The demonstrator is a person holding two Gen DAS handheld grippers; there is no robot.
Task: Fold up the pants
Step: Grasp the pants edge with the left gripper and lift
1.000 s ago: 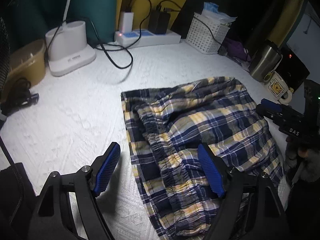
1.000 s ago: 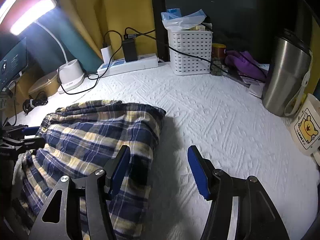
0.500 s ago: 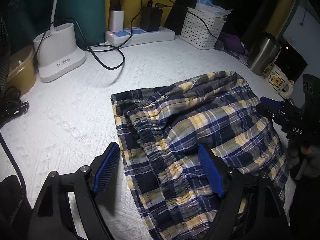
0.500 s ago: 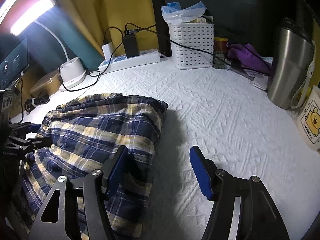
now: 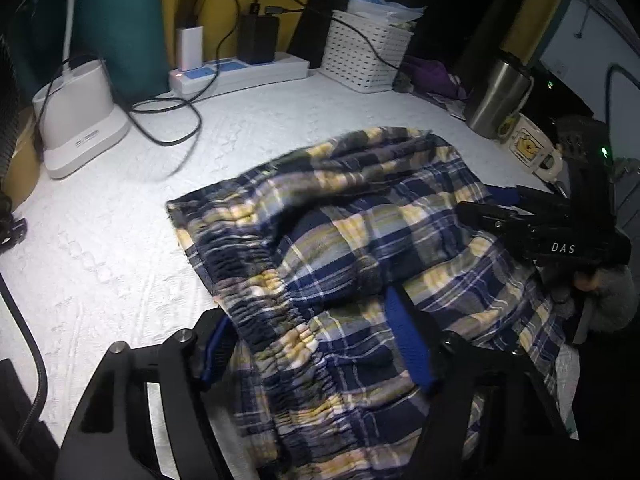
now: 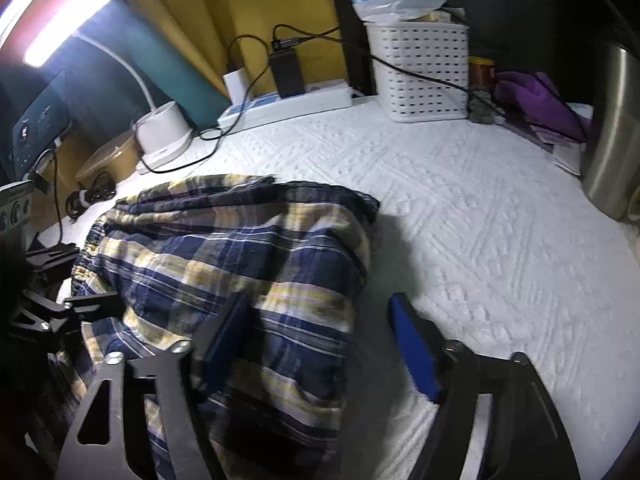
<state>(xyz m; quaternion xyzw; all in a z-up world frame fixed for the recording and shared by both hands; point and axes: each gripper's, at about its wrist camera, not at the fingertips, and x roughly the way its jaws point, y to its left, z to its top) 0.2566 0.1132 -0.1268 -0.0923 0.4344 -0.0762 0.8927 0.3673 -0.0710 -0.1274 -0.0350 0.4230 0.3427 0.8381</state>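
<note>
The white textured cover (image 5: 120, 248) fills most of both my views, and on it the plaid pants (image 5: 360, 240) lie bunched in a folded heap, at centre in the left wrist view and in the lower left of the right wrist view (image 6: 248, 264). My left gripper (image 5: 316, 348) sits at the bottom of its frame, straddling the elastic waistband; its jaws are closing with the gathered cloth between them, though I cannot tell that the pads press it yet. My right gripper (image 6: 320, 344) is at the bottom of its frame, jaws opening: the left pad lies against the plaid fabric, the right pad stands over bare cover, and the edge of the pants lies between them, ungripped. Along the upper edge I see the white basket (image 6: 420, 68), the steel tumbler (image 5: 496, 96) at upper right, the power strip (image 5: 240, 74) and the lamp base (image 5: 76, 116) at upper left.
</note>
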